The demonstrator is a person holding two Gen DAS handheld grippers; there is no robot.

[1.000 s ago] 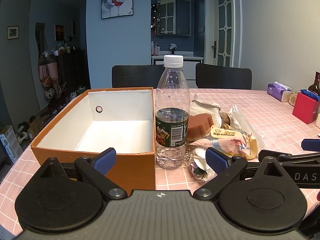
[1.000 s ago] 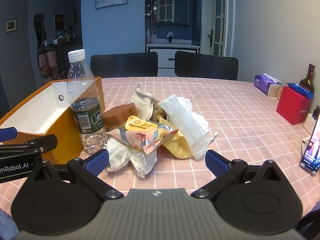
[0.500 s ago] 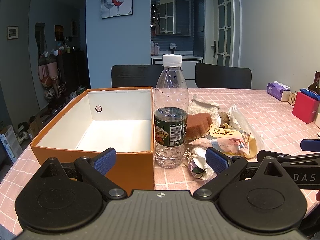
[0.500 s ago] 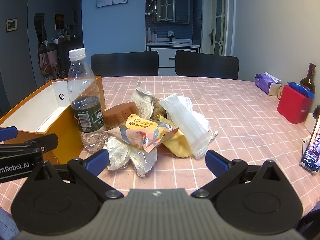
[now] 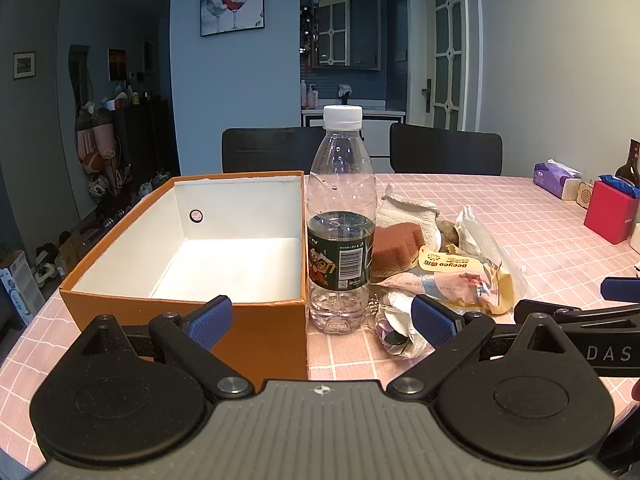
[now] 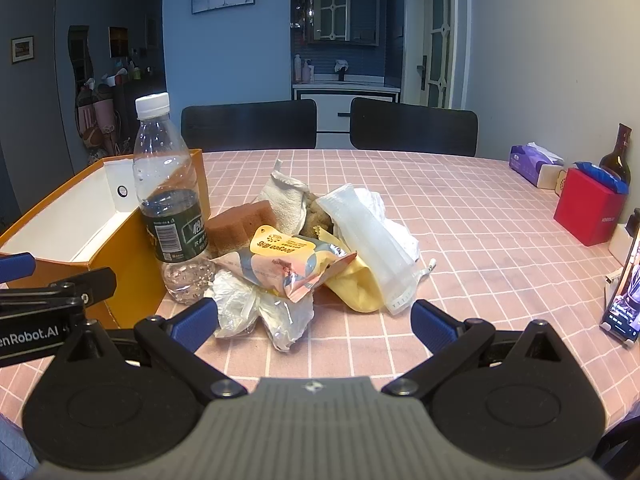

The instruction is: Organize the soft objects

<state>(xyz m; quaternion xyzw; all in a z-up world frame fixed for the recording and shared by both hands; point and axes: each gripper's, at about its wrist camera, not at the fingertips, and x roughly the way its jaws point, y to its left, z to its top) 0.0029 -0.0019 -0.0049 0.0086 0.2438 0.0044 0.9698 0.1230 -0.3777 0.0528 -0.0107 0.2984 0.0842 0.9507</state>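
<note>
A pile of soft things lies on the pink checked table: a brown sponge point(image 6: 240, 224), a white cloth point(image 6: 286, 200), a snack packet point(image 6: 288, 264), a yellow cloth point(image 6: 356, 288), a pack of face masks point(image 6: 368, 236) and a crumpled plastic bag point(image 6: 256, 308). An open orange box point(image 5: 184, 248), white inside and empty, stands left of them. A plastic water bottle point(image 5: 341, 232) stands between box and pile. My left gripper point(image 5: 322, 318) is open, in front of box and bottle. My right gripper point(image 6: 314, 318) is open, just short of the pile.
At the right edge of the table stand a red box point(image 6: 590, 212), a purple tissue pack point(image 6: 534, 160), a dark bottle point(image 6: 616, 156) and a phone on a stand point(image 6: 624, 300). Two black chairs point(image 6: 412, 124) stand behind the table.
Both grippers have shifted only slightly; the right one has edged a little closer to the pile. Nothing was gripped or moved.
</note>
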